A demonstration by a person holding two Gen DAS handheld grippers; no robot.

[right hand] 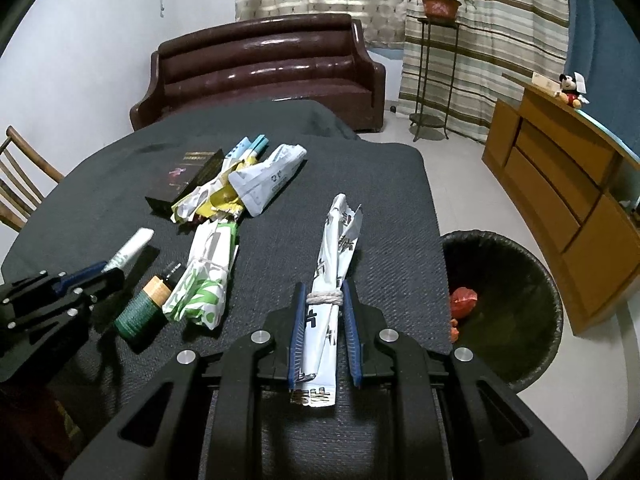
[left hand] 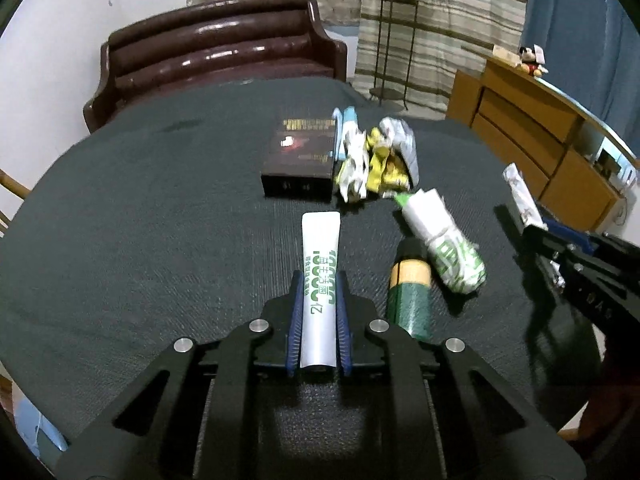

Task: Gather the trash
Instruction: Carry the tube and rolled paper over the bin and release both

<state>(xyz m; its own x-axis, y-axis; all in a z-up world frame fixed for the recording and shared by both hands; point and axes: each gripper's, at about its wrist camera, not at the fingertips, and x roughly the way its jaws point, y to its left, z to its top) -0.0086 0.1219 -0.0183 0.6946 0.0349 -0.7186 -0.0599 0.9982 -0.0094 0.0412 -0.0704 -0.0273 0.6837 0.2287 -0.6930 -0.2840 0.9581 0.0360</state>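
My left gripper (left hand: 319,278) is shut on a white tube with green print (left hand: 321,264), which points away over the dark table (left hand: 140,220). My right gripper (right hand: 324,292) is shut on a rolled white wrapper tied with string (right hand: 334,256). On the table lie a green bottle with a tan band (left hand: 410,292), a crumpled green-and-white wrapper (left hand: 444,240), a heap of yellow and white wrappers (left hand: 376,160) and a dark box (left hand: 302,156). A black bin (right hand: 516,300) stands on the floor right of the table, red trash (right hand: 463,299) inside. The right gripper (left hand: 536,224) shows at the left wrist view's right edge.
A brown sofa (right hand: 260,68) stands behind the table. A wooden cabinet (right hand: 560,184) runs along the right wall, with a plant stand (right hand: 436,68) by the curtains. A wooden chair (right hand: 20,176) is at the table's left. The left gripper (right hand: 108,272) appears at the left of the right wrist view.
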